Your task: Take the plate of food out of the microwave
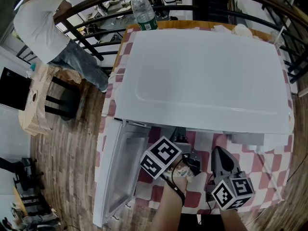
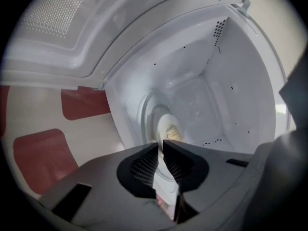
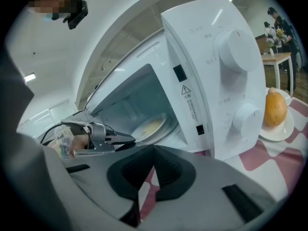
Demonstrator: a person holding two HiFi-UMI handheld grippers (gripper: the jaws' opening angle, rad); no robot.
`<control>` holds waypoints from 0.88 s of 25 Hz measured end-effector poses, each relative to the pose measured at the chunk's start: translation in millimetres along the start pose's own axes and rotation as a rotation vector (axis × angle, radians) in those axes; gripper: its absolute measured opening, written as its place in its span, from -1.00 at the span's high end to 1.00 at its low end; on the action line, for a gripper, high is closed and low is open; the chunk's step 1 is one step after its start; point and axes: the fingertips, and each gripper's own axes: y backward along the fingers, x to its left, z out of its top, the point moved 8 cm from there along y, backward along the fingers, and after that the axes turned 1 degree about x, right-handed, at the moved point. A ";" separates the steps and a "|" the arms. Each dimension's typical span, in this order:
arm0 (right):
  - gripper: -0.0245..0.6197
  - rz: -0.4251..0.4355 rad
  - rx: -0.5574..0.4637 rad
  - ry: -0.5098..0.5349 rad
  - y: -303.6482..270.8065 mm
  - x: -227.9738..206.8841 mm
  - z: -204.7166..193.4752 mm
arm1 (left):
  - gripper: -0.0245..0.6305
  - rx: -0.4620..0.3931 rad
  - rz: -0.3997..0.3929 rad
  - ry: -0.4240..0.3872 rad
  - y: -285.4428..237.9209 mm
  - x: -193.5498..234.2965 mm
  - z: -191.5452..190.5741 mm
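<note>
A white microwave (image 1: pixel 207 76) stands on a red-and-white checked cloth, its door (image 1: pixel 120 172) swung open to the left. Inside, a pale plate of food (image 2: pixel 169 129) lies on the turntable; it also shows in the right gripper view (image 3: pixel 148 127). My left gripper (image 2: pixel 161 143) points into the cavity from just outside its mouth. Its jaws stand a narrow gap apart with nothing between them, and the plate lies beyond the tips. My right gripper (image 3: pixel 154 150) is shut and empty. It hangs in front of the control panel (image 3: pixel 226 81), right of the left gripper (image 3: pixel 130 139).
A water bottle (image 1: pixel 143 8) stands on the table behind the microwave. Right of the microwave, a round orange food item (image 3: pixel 275 109) sits on a white saucer. A person in a white shirt (image 1: pixel 38 23) stands far left beside a dark stool (image 1: pixel 62 95). A railing runs behind.
</note>
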 end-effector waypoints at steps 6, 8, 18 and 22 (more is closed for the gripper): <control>0.95 0.008 0.002 -0.004 -0.1 0.1 0.9 | 0.77 -0.010 -0.027 0.023 4.7 2.7 -0.3; 0.95 0.012 0.003 -0.010 0.6 0.9 0.2 | 0.77 -0.013 -0.030 0.021 9.4 3.3 -1.8; 0.95 0.071 0.015 -0.029 -0.5 12.0 -2.6 | 0.78 -0.018 -0.038 -0.005 34.5 9.2 -12.2; 0.95 0.099 0.028 -0.050 -2.7 13.5 -3.5 | 0.78 -0.014 -0.055 -0.032 42.1 10.9 -15.2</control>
